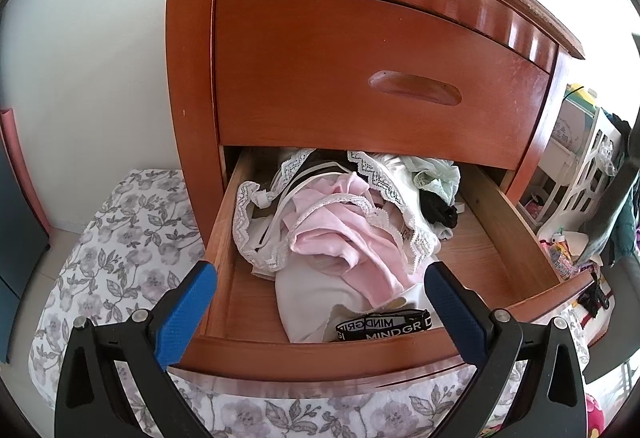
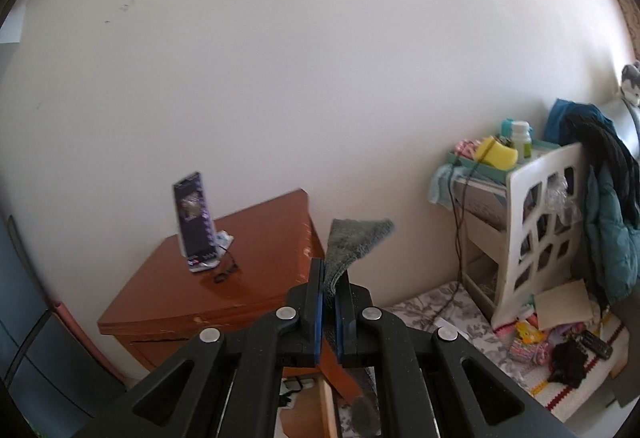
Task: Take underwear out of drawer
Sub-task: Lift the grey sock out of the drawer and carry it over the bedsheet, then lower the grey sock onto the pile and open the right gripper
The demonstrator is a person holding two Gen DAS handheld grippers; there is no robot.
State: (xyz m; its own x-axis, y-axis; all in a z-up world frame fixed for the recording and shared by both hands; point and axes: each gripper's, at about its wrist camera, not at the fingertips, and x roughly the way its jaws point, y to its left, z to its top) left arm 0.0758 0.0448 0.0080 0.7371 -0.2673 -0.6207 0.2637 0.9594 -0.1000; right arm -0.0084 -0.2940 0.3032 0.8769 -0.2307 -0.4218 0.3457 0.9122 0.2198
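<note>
In the left wrist view the lower drawer of a reddish wooden nightstand stands pulled out. Inside lies a heap of underwear: a pink lace-trimmed piece on top, white lace pieces, a pale green one, a black one and a black waistband with white letters. My left gripper hangs open just above the drawer's front, holding nothing. In the right wrist view my right gripper is shut on a grey underwear piece, lifted above the nightstand top.
A floral-print bed cover lies below and left of the drawer. A white plastic shelf unit with bottles and clothes stands to the right. A dark box and a hair tie sit on the nightstand top. Clutter lies on the bedding at the right.
</note>
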